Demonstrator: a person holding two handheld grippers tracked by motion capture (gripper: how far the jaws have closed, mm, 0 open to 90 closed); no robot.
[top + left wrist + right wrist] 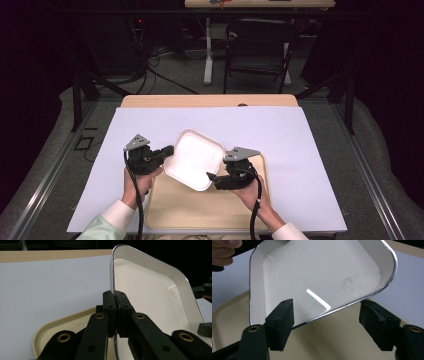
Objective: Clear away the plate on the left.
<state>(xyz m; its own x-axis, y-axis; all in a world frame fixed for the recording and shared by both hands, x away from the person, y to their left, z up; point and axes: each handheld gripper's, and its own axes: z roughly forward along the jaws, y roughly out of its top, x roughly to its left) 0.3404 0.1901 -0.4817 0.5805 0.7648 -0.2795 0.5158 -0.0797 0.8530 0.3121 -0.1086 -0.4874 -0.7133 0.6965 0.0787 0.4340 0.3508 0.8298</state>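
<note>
Pinching the rim of a white tray (pixel 150 290), the left gripper (pixel 115 312) has its two black jaws pressed together with the thin metal-edged wall of the tray between them. In the left gripper view the rim rises straight up from the jaws, and the white inside of the tray opens to the right of them. Below and to the left of the jaws lies the rounded corner of a beige tray (pixel 47 327), and beyond it a white sheet (pixel 50 285) spreads over the table.

The right gripper (pixel 327 325) stands with its jaws wide apart. In the right gripper view the silver rim of the white tray (pixel 324 272) runs across the gap between them; the left jaw seems to touch the rim from below, while the right jaw sits just beside the corner of the tray, a little apart. Behind the jaws is the flat floor of the beige tray (pixel 332 340). At the upper left of that view some fingers (pixel 223 252) of the other hand are visible.

In the high view the white tray (pixel 192 159) is between the two grippers, tilted and lifted above the far part of the beige tray (pixel 190 210). The left gripper (pixel 167 151) meets its left edge, and the right gripper (pixel 214 179) is at its near right corner. Both hands come from the near side, the left hand (pixel 140 182) and the right hand (pixel 252 195), each with a pale sleeve. The white sheet (pixel 300 150) covers a wooden table (pixel 210 101), and farther away a dark chair (pixel 260 45) stands on the floor.
</note>
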